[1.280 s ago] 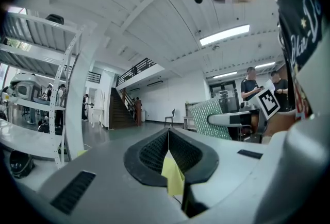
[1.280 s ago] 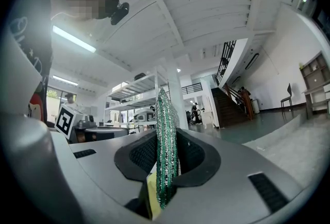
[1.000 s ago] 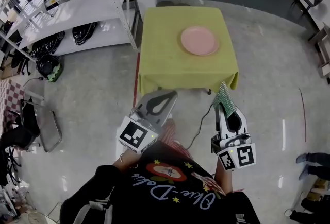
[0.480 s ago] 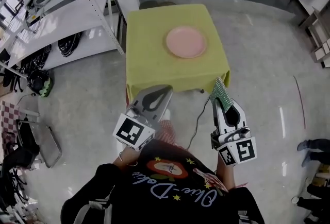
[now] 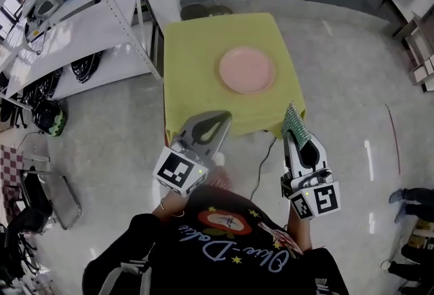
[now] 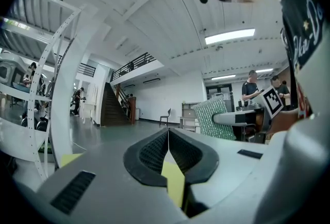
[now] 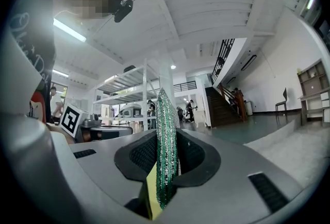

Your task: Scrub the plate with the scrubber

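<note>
Clamped shut in the right gripper [image 7: 167, 138] on a thin green glittery mesh scrubber [image 7: 166, 109], black ribbed pads pinching its near end, sheet held on edge, most of its length standing free beyond the tips. Closed on nothing in the left gripper [image 6: 168, 134], pads meeting along one line, only a sliver of yellow-green showing beneath. Carried level and side by side, left and right, over a grey polished floor [image 5: 339, 151]. Just beyond the tips, reaching the near edge of a small square table draped in yellow-green cloth [image 5: 196, 56]. Lying flat and alone toward the far right of that cloth, a round pale pink plate [image 5: 247, 70], well apart from the scrubber and not yet touched. Standing further off to the far left, white metal shelving [image 5: 81, 15]. As for handling: probably light, soft and limp in the scrubber's case, apt to fold when pushed, so better laid broad side down than dragged by its free tip. Probably stiff and smooth in the plate's case, possibly breakable, and likely to slide or spin on loose cloth under rubbing. Best steadied at the left rim with the empty gripper, pressing or pinching the lip, leaving the middle free for strokes.
</note>
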A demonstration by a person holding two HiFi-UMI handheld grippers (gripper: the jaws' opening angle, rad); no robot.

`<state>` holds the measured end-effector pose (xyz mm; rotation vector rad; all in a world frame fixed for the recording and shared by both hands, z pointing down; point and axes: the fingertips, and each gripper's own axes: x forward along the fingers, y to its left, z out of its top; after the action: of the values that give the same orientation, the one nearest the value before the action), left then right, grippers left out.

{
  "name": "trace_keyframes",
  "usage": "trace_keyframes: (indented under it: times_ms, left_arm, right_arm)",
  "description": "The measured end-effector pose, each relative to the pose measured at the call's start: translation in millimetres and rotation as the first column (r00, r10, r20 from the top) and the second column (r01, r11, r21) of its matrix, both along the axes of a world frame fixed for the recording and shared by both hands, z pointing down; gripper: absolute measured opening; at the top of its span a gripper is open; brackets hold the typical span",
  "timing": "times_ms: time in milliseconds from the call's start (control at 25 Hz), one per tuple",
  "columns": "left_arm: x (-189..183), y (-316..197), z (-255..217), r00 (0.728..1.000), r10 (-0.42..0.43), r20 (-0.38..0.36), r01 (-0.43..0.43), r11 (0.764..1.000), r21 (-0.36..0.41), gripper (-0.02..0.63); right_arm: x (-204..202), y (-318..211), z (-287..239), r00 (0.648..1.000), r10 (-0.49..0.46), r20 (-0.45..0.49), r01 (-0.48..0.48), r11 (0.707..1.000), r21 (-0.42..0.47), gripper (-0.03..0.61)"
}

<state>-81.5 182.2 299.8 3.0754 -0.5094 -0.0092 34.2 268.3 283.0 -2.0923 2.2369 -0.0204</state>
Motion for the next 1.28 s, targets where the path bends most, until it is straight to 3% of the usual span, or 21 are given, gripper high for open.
trace_keyframes:
  times_ms: [960, 1280]
  left_arm:
    - [15.4, -193.9, 36.2, 0.996, -0.074, 0.052, 0.077, 0.995, -0.068, 0.003]
    - [24.5, -222.5, 56.4, 0.994, -0.100, 0.051, 0.106, 0.984, -0.143, 0.003]
  right_arm:
    - [36.6, -198.7, 25.8, 0.998, -0.060, -0.008, 0.060, 0.996, -0.060, 0.063]
    - [49.0, -231.3, 51.0, 0.993, -0.117, -0.034, 0.111, 0.982, -0.150, 0.064]
